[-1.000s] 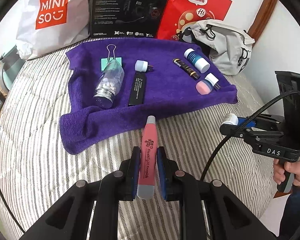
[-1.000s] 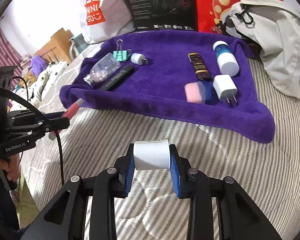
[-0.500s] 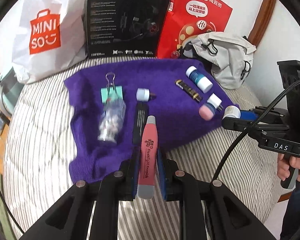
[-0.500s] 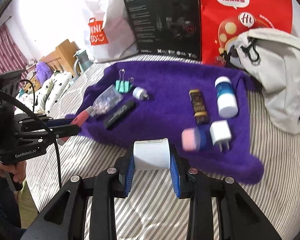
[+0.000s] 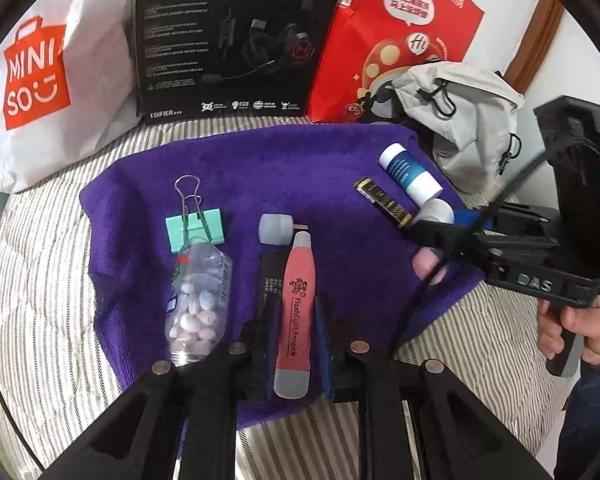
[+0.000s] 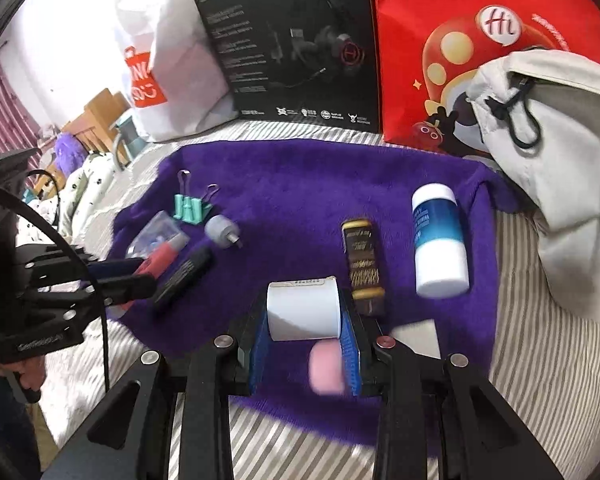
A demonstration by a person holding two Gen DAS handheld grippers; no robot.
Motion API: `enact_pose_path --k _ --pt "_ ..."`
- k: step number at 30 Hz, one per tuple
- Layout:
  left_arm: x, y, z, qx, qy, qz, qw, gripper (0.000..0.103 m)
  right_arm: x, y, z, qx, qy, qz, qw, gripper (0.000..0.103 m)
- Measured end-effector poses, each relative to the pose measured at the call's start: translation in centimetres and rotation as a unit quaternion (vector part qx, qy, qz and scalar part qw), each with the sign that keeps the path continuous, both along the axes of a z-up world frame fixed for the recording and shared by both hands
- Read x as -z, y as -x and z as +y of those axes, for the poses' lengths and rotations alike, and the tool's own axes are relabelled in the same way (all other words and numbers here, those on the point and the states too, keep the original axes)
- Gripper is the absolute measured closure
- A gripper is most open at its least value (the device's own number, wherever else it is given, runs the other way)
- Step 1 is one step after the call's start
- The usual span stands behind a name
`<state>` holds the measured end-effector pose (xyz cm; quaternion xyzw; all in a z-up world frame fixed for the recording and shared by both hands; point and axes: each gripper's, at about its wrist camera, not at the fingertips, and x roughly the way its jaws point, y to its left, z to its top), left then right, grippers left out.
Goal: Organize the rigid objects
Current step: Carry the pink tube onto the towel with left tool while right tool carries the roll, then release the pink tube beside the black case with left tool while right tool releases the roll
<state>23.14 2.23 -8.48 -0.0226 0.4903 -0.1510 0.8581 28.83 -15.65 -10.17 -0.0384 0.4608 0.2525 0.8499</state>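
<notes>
While both tools hang over the purple towel (image 5: 332, 168) spread on the striped bedding (image 5: 40, 280), each has something clamped between its fingers. Over the towel's near edge, the left gripper (image 5: 294, 344) has its jaws clenched on a pink flashlight earpick (image 5: 296, 312), which points away from the camera toward the towel's middle. Seen from the right wrist, the right gripper (image 6: 304, 320) grasps a white cylinder (image 6: 303, 310) crosswise between its blue pads, above the towel's near-right part; a hand (image 5: 576, 332) grips its handle beyond the towel's right edge. On the towel's left half lie a clear bottle of pale pebbles (image 5: 198, 300), and just beyond its cap a mint binder clip (image 5: 194, 228). Near the towel's centre sits a small grey plug (image 5: 275, 229), with a flat black stick (image 5: 270, 276) just on the near side of it, partly hidden by the earpick. On the towel's right half, a brown-and-gold tube (image 6: 362, 264) lies beside a blue-and-white bottle (image 6: 438, 240), both on their sides and slightly apart. A pink object (image 6: 326, 366) shows blurred under the right gripper's finger, with something white just to its right, too smeared to identify. Behind the towel's far edge stand a white Miniso bag (image 5: 52, 80), a black headset box (image 5: 236, 40) and a red paper bag (image 5: 396, 32); a grey drawstring pouch (image 5: 468, 120) slumps at the towel's far-right corner.
</notes>
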Motion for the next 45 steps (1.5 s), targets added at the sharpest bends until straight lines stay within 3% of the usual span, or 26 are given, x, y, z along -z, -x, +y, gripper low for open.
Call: enact_pose_path --k 8,16,20,23,38,45 --pt "0.2 -0.4 1.3 -0.009 0.001 0.004 0.9999 0.086 2.7 -2.0 2.6 -0.022 0.042 0.013 0.999 0.071" --pt "0.4 -0.4 1.7 -0.011 0.006 0.007 0.9999 0.086 2.8 -1.2 3.0 -0.036 0.063 -0.006 0.997 0.069" --pt "0.5 -0.5 1.5 -0.011 0.007 0.008 0.9999 0.086 2.7 -1.0 2.7 -0.039 0.060 0.009 0.997 0.061" --pt "0.6 -0.6 1.5 -0.009 0.005 0.010 0.9999 0.086 2.5 -0.8 2.1 -0.026 0.058 0.023 0.998 0.060" --pt "1.5 -1.4 -1.1 0.015 0.000 0.022 0.9997 0.086 -1.1 3.5 -3.4 0.026 0.031 0.007 0.999 0.060" --pt "2.7 -2.0 -3.6 0.033 -0.022 0.029 0.9988 0.086 -2.4 6.1 -5.1 0.039 0.019 -0.001 0.999 0.060"
